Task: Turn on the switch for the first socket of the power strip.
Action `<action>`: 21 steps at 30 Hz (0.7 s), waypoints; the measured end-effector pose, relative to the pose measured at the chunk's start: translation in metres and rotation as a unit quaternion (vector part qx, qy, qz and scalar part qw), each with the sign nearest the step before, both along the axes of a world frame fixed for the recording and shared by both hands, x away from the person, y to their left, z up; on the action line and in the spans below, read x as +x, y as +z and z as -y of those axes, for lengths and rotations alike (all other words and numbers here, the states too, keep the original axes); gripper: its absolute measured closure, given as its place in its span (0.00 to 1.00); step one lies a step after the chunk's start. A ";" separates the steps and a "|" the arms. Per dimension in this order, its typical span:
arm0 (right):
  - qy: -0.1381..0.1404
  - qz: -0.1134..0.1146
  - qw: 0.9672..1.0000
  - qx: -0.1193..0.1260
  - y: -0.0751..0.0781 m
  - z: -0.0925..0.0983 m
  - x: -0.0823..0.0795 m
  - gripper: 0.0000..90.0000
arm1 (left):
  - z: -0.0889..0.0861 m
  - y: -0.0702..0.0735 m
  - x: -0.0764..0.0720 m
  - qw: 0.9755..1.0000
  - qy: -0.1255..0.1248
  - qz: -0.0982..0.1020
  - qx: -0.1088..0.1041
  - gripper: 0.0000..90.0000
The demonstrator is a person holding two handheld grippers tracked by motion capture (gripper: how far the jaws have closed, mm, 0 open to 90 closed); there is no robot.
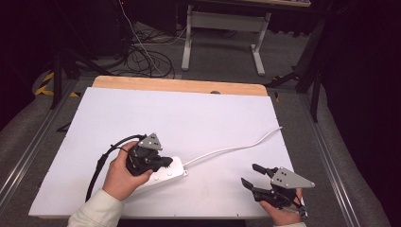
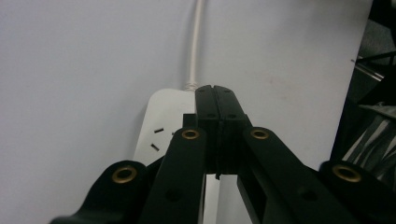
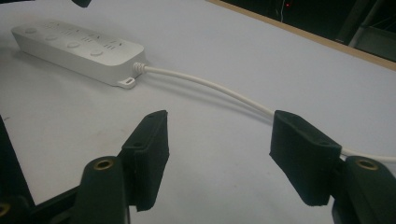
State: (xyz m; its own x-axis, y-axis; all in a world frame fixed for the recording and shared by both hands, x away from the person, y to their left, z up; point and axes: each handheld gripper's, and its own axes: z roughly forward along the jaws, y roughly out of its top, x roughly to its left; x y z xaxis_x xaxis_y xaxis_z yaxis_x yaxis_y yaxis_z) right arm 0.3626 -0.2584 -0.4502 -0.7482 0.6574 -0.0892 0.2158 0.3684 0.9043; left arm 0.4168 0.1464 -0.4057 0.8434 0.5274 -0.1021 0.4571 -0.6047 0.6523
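Power strip: a white power strip point(image 1: 163, 175) lies flat on the tabletop point(image 1: 198, 118), in its near-left part, long axis running roughly left to right in the high view; its sockets and round buttons face up.
Cord: a white cord point(image 1: 227, 149) leaves the strip's right end and runs away from the strip to the right and slightly back, towards the tabletop's right edge; in the right gripper view the cord point(image 3: 210, 86) passes beyond the open tongs.
Left tongs: the left tongs point(image 2: 216, 93) hang directly over the strip's cord end, jaws pressed flat together with nothing between them; whether the tips touch the strip's top cannot be told.
Strip under the left tongs: in the left gripper view the strip's white top point(image 2: 161, 126) shows to the left of the closed jaws, two socket slots visible.
Left hand: the left hand point(image 1: 120, 175) grips its tool from the strip's near-left side, sleeve cream-coloured, black cable looping off to the left.
Right tongs: the right tongs point(image 1: 249, 175) stand wide apart and hold nothing, well to the right of the strip and near the tabletop's front edge, pointing back towards the strip.
Tabletop: white sheet over a wooden board, wood showing along the edge farthest from the strip.
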 end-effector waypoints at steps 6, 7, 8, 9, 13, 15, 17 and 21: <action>0.001 0.000 1.000 -0.001 0.000 0.000 0.000 0.42 | 0.010 -0.007 0.002 0.999 0.002 -0.009 0.044 1.00; 0.000 0.001 1.000 -0.001 0.000 0.000 0.000 0.42 | 0.011 -0.008 0.002 0.999 0.002 -0.010 0.047 1.00; 0.000 0.001 1.000 -0.002 0.000 0.000 0.000 0.42 | 0.012 -0.009 0.002 0.999 0.003 -0.010 0.051 1.00; 0.000 0.001 1.000 -0.002 0.000 0.000 0.000 0.42 | 0.013 -0.009 0.002 0.998 0.003 -0.010 0.054 1.00; 0.001 0.001 1.000 -0.003 0.000 0.000 0.000 0.42 | 0.017 -0.012 0.003 0.998 0.003 -0.017 0.065 1.00; 0.000 0.001 1.000 -0.002 0.000 0.000 0.000 0.42 | 0.019 -0.014 0.004 0.997 0.003 -0.019 0.069 1.00; 0.000 0.001 1.000 -0.003 0.000 0.000 0.000 0.42 | 0.021 -0.016 0.004 0.997 0.002 -0.022 0.075 1.00; 0.000 -0.001 1.000 -0.003 0.000 0.000 -0.001 0.42 | 0.023 -0.019 0.005 0.996 0.001 -0.024 0.086 1.00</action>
